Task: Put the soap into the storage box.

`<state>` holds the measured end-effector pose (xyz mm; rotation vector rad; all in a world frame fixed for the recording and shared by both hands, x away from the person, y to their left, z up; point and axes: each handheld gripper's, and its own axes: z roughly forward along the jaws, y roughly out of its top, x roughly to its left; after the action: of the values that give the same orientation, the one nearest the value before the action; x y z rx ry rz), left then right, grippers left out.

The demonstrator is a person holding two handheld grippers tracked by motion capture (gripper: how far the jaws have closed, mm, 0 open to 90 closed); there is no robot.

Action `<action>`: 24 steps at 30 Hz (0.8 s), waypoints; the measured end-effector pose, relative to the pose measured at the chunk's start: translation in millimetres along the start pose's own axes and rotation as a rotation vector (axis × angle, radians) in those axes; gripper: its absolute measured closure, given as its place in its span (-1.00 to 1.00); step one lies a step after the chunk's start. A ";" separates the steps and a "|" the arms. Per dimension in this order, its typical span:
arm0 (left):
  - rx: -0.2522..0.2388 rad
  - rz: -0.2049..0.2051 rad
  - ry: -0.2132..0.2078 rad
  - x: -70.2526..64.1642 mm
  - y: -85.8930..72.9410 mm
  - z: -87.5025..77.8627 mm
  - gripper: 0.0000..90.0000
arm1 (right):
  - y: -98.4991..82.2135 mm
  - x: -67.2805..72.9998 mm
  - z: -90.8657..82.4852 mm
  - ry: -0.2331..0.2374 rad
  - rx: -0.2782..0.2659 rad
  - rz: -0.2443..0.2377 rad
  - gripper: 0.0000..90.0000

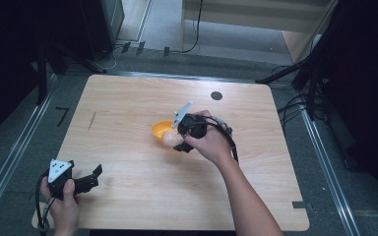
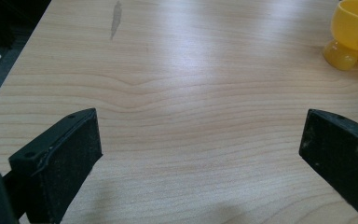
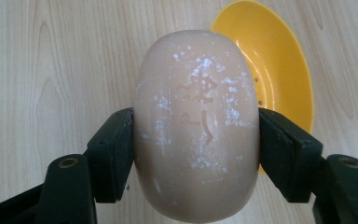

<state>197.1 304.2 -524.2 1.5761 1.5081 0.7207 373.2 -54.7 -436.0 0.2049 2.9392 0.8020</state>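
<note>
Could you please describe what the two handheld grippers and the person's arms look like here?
Both grippers are black. The left gripper and the right gripper each carry a grey three-cornered plate on top and trail a black cable. The fingers are flat black blocks with rough pads, and screw holes show near their bases. No sleeves show on the person's forearms.

Wooden table (image 1: 128, 98): broad bare surface across the left half and the lower right of the high view, open to passage. Centre: yellow dish (image 1: 160, 130), with the right gripper (image 1: 177, 142) clamping a pale soap bar (image 1: 170, 139) at its rim, blocking that spot. Lower left corner: left gripper (image 1: 91, 178), jaws spread, bare wood ahead. Small black disc (image 1: 216, 95) near the far edge.
</note>
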 end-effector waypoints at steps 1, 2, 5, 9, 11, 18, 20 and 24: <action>0.001 0.001 0.000 0.0 0.0 -0.1 -1.00 | 0.6 -1.6 -0.4 -0.003 -0.002 -0.001 -0.26; 0.000 0.001 -0.001 0.0 0.0 -0.1 -1.00 | 1.1 -2.5 -0.6 -0.004 -0.002 0.005 -0.26; 0.000 0.001 0.000 0.1 0.0 -0.2 -1.00 | 1.8 -7.6 -0.1 -0.003 -0.005 0.003 -0.26; 0.000 0.000 -0.001 0.1 0.0 -0.1 -1.00 | 3.5 -14.2 2.4 -0.014 -0.001 0.004 -0.26; 0.000 -0.001 0.000 0.1 0.0 -0.1 -1.00 | 4.8 -17.5 3.4 -0.007 -0.002 0.005 -0.26; 0.001 -0.001 -0.001 0.2 0.1 0.0 -1.00 | 13.5 -26.1 8.4 -0.010 0.006 -0.002 -0.26; 0.000 -0.001 -0.001 0.2 0.0 -0.1 -1.00 | 15.9 -27.3 10.5 -0.008 0.014 -0.002 -0.26; 0.000 -0.001 -0.003 0.4 0.0 -0.2 -1.00 | 19.7 -30.8 14.1 -0.004 0.013 -0.009 -0.26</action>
<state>196.9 304.7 -524.2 1.5751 1.5068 0.7174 407.4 -35.5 -436.5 0.1940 2.9398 0.7803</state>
